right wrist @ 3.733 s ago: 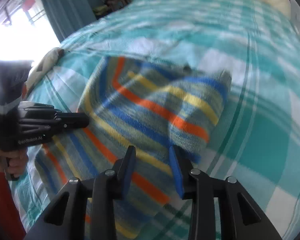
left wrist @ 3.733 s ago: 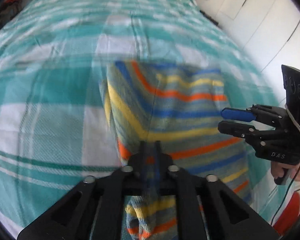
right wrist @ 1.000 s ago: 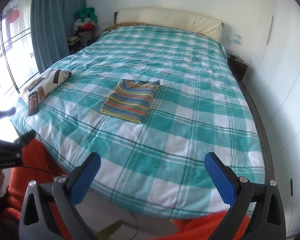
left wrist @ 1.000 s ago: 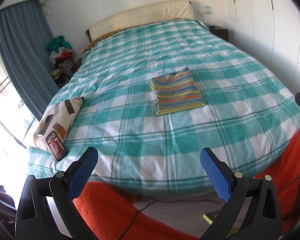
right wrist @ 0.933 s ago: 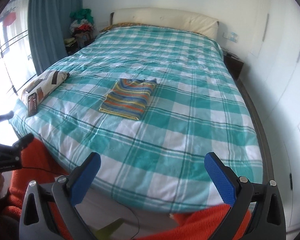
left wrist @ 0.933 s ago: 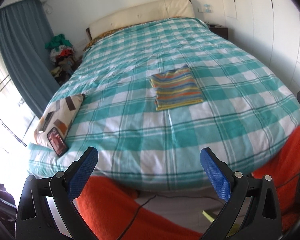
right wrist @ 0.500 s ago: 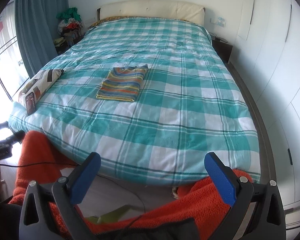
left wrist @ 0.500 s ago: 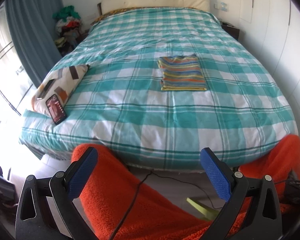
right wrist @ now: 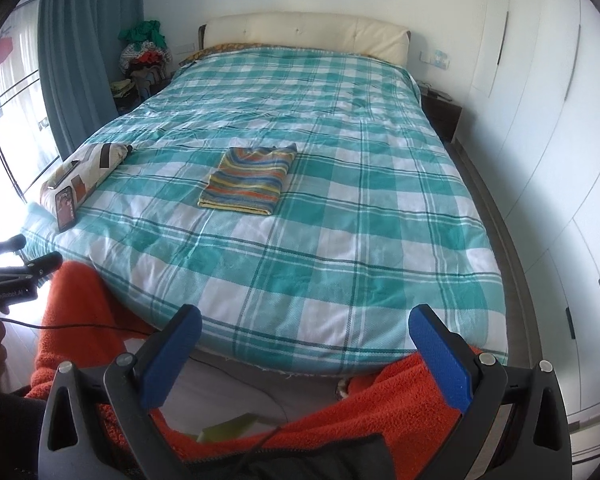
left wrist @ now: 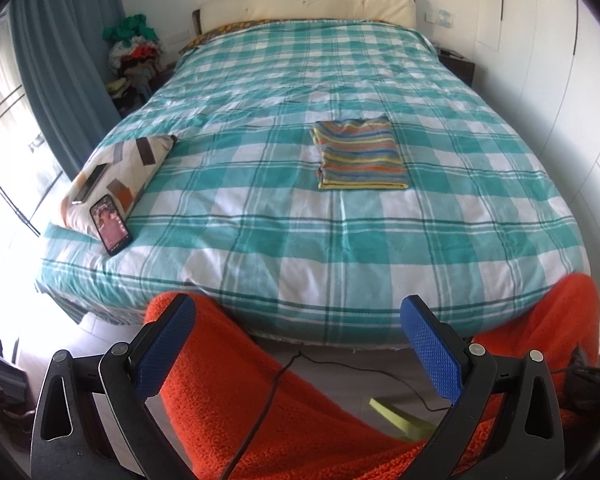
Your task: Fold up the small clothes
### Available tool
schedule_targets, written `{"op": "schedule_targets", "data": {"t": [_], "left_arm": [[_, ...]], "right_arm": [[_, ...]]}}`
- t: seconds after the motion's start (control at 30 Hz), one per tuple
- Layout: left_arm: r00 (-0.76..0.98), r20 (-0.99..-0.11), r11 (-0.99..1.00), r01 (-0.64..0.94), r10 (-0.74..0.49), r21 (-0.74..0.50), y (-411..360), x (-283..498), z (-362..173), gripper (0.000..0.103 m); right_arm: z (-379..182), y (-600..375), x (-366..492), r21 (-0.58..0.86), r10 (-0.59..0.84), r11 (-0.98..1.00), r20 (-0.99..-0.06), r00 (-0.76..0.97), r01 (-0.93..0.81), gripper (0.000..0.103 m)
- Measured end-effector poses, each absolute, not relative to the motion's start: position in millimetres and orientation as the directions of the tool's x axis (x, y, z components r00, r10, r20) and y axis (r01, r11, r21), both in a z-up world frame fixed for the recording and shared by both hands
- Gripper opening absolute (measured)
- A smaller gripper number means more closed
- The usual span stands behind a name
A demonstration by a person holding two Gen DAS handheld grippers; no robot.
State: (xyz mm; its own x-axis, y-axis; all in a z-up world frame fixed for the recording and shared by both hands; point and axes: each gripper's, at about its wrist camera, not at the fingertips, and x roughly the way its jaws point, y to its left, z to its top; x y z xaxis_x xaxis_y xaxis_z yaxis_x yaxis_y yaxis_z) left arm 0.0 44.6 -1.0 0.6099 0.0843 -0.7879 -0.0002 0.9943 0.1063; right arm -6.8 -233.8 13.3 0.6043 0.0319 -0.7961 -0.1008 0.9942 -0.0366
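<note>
A striped garment in blue, yellow and orange lies folded into a neat rectangle near the middle of the teal checked bed; the right wrist view shows the same garment. My left gripper is open and empty, held well back from the bed's foot above a person's orange-clad legs. My right gripper is also open and empty, likewise beyond the foot of the bed. The left gripper shows at the left edge of the right wrist view.
A patterned pillow with a phone leaning on it sits at the bed's left corner. White wardrobes line the right side, a blue curtain and a clothes pile the left. A cable runs across the floor.
Both grippers let go of the garment, opened wide and drew far back from the bed. The garment now lies folded and untouched. Over the last second the views kept backing away slightly.
</note>
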Motion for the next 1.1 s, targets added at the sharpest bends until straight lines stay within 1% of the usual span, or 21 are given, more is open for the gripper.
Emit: {"op": "schedule_targets", "data": {"t": [0.5,0.7,1.1], "left_arm": [[0.652,-0.753,0.992,0.008,0.092,0.128,41.0,-4.7,7.9,0.102],[0.654,-0.751,0.991,0.019,0.089,0.133,35.3,-3.4,8.5,0.102],[0.654,-0.752,0.989,0.043,0.081,0.144,23.8,-4.4,8.7,0.102]], "right_arm": [[18.0,-233.2,-6.5,-0.077,0.001,0.992,-0.777,0.629,-0.096,0.102],[19.4,-241.1,-9.3,-0.057,-0.001,0.996,-0.772,0.635,-0.067,0.102],[19.3,-242.6,-10.5,-0.045,0.009,0.997,-0.764,0.645,-0.066,0.102]]}}
